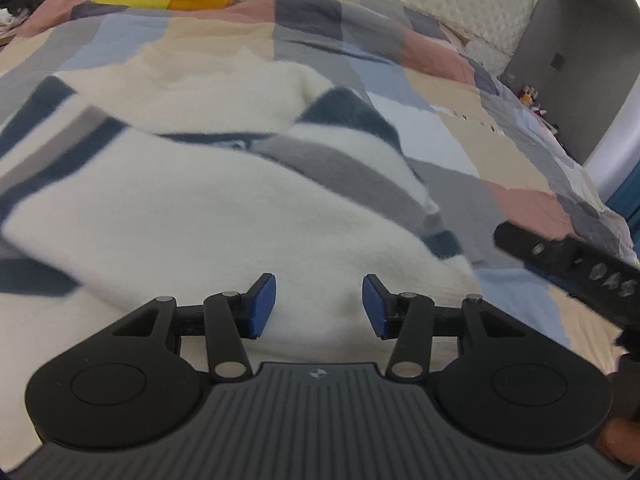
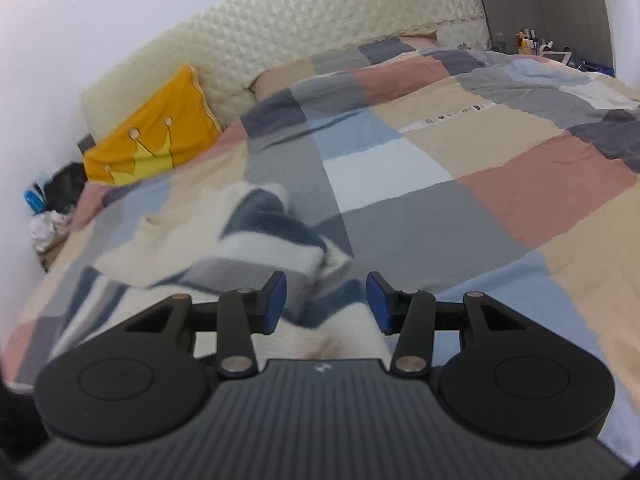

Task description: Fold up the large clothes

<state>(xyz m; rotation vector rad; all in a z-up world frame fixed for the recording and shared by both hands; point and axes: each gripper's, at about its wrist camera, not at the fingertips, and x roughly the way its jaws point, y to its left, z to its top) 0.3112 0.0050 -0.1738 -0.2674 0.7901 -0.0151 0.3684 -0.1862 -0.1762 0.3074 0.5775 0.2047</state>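
Observation:
A fluffy cream sweater (image 1: 192, 208) with navy and grey stripes lies spread on the patchwork bed cover. My left gripper (image 1: 319, 306) hovers over its near white part, blue pads apart, nothing between them. In the right wrist view the same sweater (image 2: 256, 240) lies bunched, a striped sleeve folded over its body. My right gripper (image 2: 326, 302) stands above the sweater's near right edge with its pads apart and empty. The right gripper's black side (image 1: 568, 268) shows at the right edge of the left wrist view.
The bed cover (image 2: 460, 184) of beige, pink, grey and blue squares stretches far to the right. A yellow crown cushion (image 2: 156, 136) leans on the quilted headboard (image 2: 320, 28). Dark clothes (image 2: 66, 190) pile at the far left. Small bottles (image 2: 532, 44) stand beyond the bed.

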